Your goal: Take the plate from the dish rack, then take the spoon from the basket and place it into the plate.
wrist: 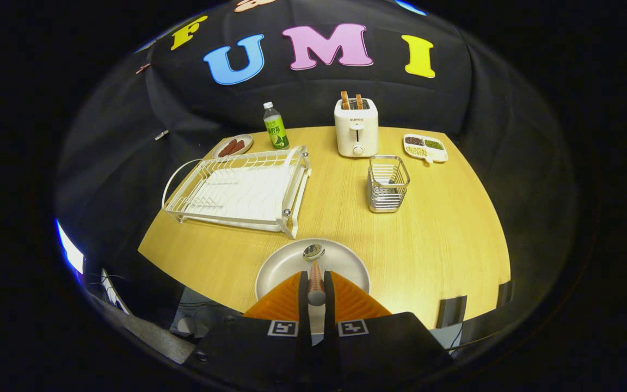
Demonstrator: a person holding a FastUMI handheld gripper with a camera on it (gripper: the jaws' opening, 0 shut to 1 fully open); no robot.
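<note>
The tongs (pixel 316 283) are two narrow upright fingers set close side by side, each backed by a ribbed, wedge-shaped flank that widens toward the near end. Behind them sits a broad dark housing carrying two square black-and-white coded markers, one per side. A small screw shows on the housing's near-left corner.

Even overhead light falls on the counter (pixel 444 228), bright at its middle and dimmer toward the rim. Shadows are short and soft under the dish rack (pixel 240 188) and the basket (pixel 388 183). The spoon (pixel 313 253) bowl glints. Fisheye bending curves the counter's edges; focus is sharp mid-scene and softer outward.
</note>
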